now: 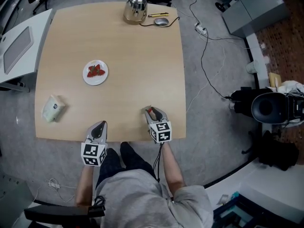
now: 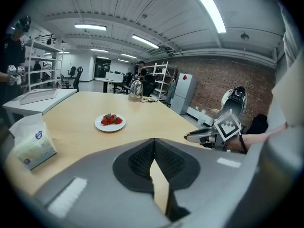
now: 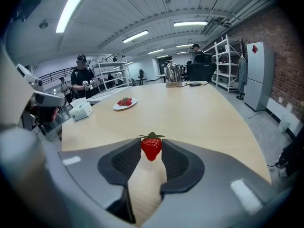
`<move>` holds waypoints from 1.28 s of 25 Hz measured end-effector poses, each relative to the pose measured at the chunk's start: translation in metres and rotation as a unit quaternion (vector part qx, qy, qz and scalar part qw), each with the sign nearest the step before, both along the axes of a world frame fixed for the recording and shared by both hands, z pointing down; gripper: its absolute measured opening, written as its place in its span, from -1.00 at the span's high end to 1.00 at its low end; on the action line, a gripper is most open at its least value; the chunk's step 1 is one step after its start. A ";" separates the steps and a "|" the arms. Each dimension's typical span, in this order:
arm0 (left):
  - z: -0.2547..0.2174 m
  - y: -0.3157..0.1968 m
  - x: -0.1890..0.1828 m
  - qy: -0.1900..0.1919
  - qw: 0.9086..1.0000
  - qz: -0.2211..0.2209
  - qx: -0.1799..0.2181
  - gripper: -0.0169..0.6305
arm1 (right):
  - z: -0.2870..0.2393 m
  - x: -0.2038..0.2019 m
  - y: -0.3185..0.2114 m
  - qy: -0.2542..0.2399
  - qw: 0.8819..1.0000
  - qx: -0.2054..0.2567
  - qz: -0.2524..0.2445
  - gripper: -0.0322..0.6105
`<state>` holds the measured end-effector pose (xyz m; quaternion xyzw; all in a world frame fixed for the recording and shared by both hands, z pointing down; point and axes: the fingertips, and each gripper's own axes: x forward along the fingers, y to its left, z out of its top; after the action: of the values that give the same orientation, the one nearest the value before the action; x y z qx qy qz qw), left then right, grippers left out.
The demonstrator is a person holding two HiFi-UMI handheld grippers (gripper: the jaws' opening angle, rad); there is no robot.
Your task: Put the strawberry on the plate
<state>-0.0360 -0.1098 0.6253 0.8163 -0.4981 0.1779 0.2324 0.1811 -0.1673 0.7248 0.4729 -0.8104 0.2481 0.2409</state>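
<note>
A red strawberry [image 3: 151, 148] with a green top sits pinched between the tips of my right gripper [image 3: 151, 152], which is shut on it. In the head view that right gripper [image 1: 152, 113] hovers over the table's near right part, the strawberry [image 1: 152, 113] showing at its tip. The white plate [image 1: 95, 79] lies at the table's middle left and holds several strawberries [image 1: 95, 71]; from the right gripper view the plate [image 3: 124, 106] is far ahead to the left. My left gripper [image 1: 98, 131] is at the near table edge, jaws touching and empty [image 2: 153, 158].
A white tissue pack [image 1: 52, 108] lies near the table's left edge. A metal kettle [image 1: 136, 7], a pen and a mouse [image 1: 161, 21] stand at the far edge. A white desk [image 1: 19, 46] stands left of the table; cables run over the floor to the right.
</note>
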 end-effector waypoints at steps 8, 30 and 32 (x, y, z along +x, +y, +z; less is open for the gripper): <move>-0.011 0.000 -0.026 -0.003 0.999 -0.040 0.012 0.89 | -0.026 -0.037 -0.007 -0.024 0.999 0.013 -0.041 0.46; -0.027 -0.004 -0.104 -0.009 0.991 -0.128 0.032 0.89 | -0.082 -0.159 -0.052 -0.062 0.985 0.055 -0.150 0.46; -0.027 -0.008 -0.111 -0.007 0.991 -0.131 0.031 0.89 | -0.083 -0.168 -0.057 -0.063 0.984 0.055 -0.154 0.46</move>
<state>-0.1465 -0.1176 0.5986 0.7496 -0.6075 0.1365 0.2245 0.0126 -0.2246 0.6419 0.3380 -0.8996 0.1925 0.1986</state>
